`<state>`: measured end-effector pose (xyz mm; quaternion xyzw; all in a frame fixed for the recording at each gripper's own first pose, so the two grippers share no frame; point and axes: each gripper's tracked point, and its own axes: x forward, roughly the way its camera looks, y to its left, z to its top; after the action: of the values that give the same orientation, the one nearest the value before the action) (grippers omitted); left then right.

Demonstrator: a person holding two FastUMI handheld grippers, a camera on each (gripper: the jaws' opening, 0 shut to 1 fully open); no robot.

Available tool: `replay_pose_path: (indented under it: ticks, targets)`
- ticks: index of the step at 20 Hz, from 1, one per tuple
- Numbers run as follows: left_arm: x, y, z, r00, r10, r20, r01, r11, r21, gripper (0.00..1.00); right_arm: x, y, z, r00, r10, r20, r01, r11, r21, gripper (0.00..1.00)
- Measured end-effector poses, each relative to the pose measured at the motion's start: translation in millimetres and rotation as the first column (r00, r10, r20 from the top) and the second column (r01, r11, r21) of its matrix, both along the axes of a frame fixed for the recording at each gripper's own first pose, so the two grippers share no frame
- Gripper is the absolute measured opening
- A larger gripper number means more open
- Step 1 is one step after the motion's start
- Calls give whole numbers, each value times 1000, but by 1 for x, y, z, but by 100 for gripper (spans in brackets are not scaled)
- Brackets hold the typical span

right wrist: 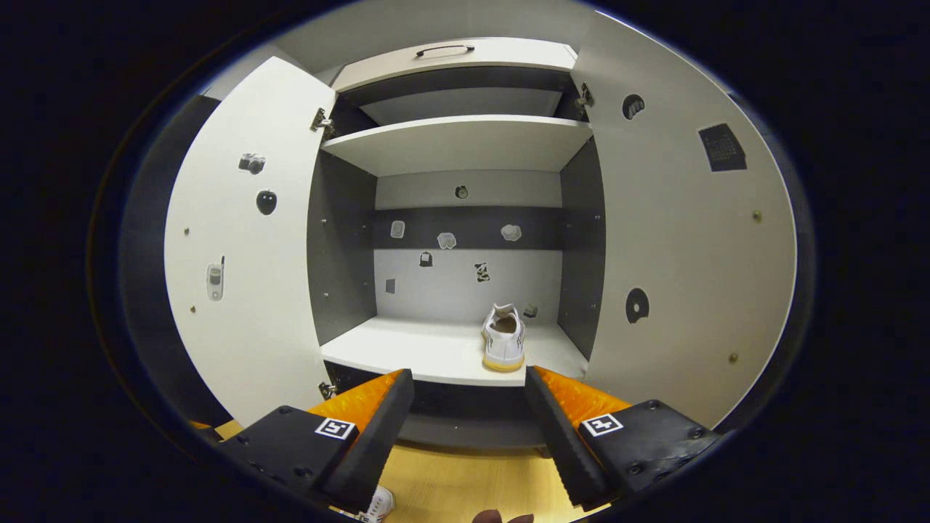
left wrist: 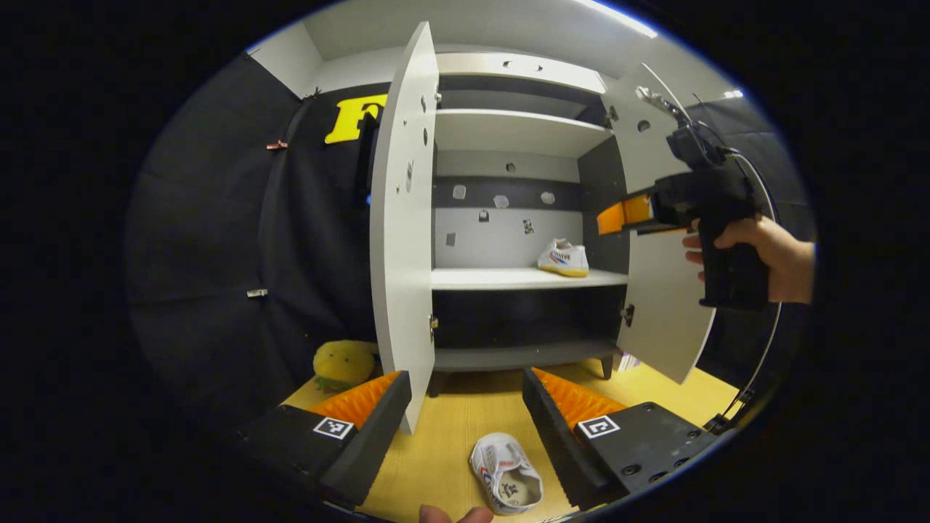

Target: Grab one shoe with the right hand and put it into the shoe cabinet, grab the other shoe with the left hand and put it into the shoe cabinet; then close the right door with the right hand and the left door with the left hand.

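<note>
One shoe point(right wrist: 503, 339) sits shelved while the left claw point(left wrist: 465, 428), fingers apart and empty, hovers above the second shoe point(left wrist: 506, 473), whose soft, open collar could slip a shallow pinch.

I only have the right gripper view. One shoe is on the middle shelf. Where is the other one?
Observer: In the left gripper view the second shoe lies on the yellow floor in front of the cabinet, between the left gripper fingers, which are open.
Operator: Is it upright?
Observer: It looks tipped, opening facing the camera.
Operator: Where is my gripper relative to the cabinet?
Observer: The right gripper is held in a hand at middle-shelf height, in front of the open right door.
Operator: Anything else on the floor?
Observer: A yellow plush toy sits left of the open left door.
</note>
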<state>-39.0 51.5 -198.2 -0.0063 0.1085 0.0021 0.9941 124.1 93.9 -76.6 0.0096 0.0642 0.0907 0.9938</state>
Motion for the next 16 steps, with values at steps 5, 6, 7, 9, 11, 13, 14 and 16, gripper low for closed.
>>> replay_pose_path:
  ticks: [5,6,7,9,11,13,14,16]
  targets:
    - [-20,-22,-98,973,-73,-220,79,997,18,96,-34,-5,-10,1000,0,1,0,1000,31,97]
    - [-23,-25,-116,962,-83,-259,93,995,24,96,-34,-6,-10,1000,-1,4,1,1000,30,97]
    - [-22,-27,-132,953,-87,-289,100,995,30,96,-34,-7,-8,1000,-2,9,2,999,34,97]
    - [-22,-28,-165,934,-80,-349,101,994,42,94,-38,-14,0,1000,-10,20,9,999,43,97]
    - [-16,-24,-197,910,-61,-409,99,993,71,94,-43,-19,8,999,-10,49,9,1000,29,97]
    - [-9,-22,-220,894,-54,-445,104,991,89,94,-49,-29,2,999,-25,32,26,1000,-18,98]
    - [-4,-22,-227,891,-50,-451,102,991,91,92,-56,-29,-3,1000,-18,4,18,1000,-1,98]
    - [9,-25,-234,890,-60,-453,104,992,74,87,-65,-31,-8,999,-17,-40,19,999,46,98]
